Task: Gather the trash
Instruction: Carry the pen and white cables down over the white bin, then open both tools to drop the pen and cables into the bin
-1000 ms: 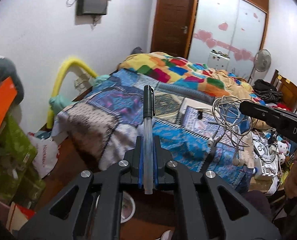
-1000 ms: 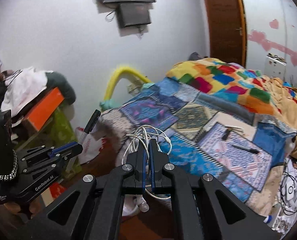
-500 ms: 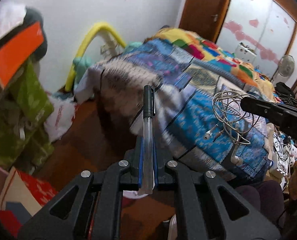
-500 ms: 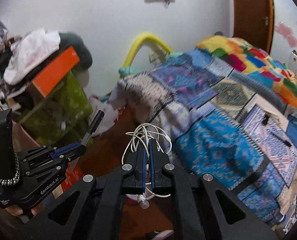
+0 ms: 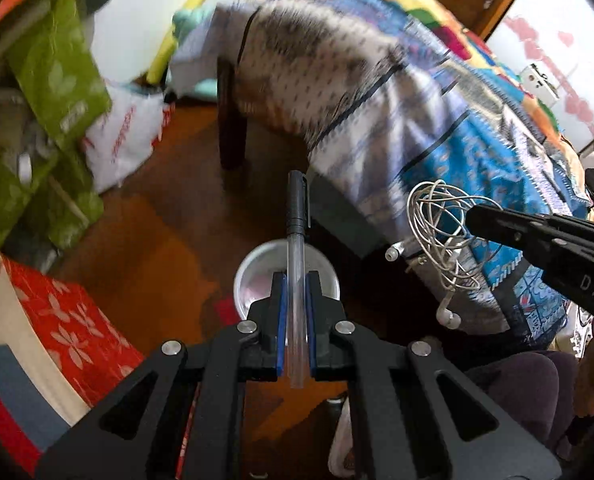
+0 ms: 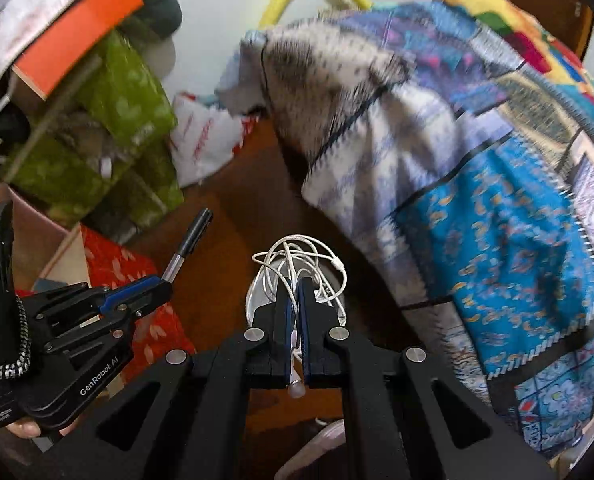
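Note:
My left gripper (image 5: 295,280) is shut on a clear pen with a black cap (image 5: 297,216); the pen points forward over a small white bin (image 5: 253,268) on the wooden floor. My right gripper (image 6: 295,290) is shut on a tangle of white earphone cable (image 6: 297,256), which hangs above the same white bin (image 6: 253,300). In the left wrist view the right gripper (image 5: 473,216) comes in from the right with the earphone cable (image 5: 437,232) dangling. In the right wrist view the left gripper (image 6: 165,284) holds the pen (image 6: 189,240) at the lower left.
A bed with a patterned quilt (image 5: 417,120) fills the right side, its dark leg (image 5: 231,128) standing on the floor. Green bags (image 5: 57,80), a white plastic bag (image 5: 125,136) and a red patterned box (image 5: 65,328) crowd the left. A person's knee (image 5: 529,392) shows lower right.
Both grippers have dropped and tilted down from the bed toward the floor. The white bin has come into full view under them. Pen and cable stay gripped.

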Demonstrator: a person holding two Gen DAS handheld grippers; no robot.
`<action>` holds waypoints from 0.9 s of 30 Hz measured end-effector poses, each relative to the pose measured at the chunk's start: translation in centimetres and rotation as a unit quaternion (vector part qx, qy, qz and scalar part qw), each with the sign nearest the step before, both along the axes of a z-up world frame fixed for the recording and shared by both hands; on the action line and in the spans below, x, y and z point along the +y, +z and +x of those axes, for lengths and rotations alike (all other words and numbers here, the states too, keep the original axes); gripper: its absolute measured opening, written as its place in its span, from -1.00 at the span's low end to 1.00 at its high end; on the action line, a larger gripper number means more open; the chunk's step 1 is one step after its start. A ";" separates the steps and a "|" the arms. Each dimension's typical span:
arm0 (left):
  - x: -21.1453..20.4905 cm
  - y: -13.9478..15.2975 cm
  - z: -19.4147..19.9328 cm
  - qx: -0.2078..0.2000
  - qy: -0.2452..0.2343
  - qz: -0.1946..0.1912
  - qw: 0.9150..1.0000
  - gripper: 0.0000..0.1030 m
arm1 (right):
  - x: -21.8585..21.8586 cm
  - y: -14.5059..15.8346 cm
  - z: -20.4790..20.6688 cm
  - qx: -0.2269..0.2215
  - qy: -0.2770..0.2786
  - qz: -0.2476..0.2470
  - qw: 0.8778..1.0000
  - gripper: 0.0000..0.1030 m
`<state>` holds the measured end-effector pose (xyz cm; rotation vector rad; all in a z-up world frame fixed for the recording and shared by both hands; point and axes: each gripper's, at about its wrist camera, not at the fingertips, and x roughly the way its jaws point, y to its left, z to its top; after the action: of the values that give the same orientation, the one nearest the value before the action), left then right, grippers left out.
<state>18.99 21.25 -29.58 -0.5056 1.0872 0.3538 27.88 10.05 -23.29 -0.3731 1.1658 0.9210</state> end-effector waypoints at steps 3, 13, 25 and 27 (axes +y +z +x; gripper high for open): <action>0.5 -2.1 0.3 0.023 0.005 -0.014 1.000 -0.86 | 1.2 -2.2 0.3 0.017 0.008 -0.023 1.000 -0.93; 1.4 -7.1 1.8 0.072 0.016 -0.060 0.995 -0.86 | 4.0 -7.7 1.6 0.090 0.029 -0.066 0.993 -0.92; 1.8 -9.0 4.0 0.094 0.014 -0.080 0.992 -0.86 | 3.2 -7.7 2.3 0.091 0.033 -0.072 0.993 -0.37; 1.7 -9.2 4.6 0.100 0.011 -0.077 0.992 -0.70 | 2.6 -7.1 2.5 0.077 0.033 -0.070 0.994 -0.37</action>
<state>23.60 22.97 -38.75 -0.6295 1.3103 0.3463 30.36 12.64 -30.39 -0.4615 1.3710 0.9402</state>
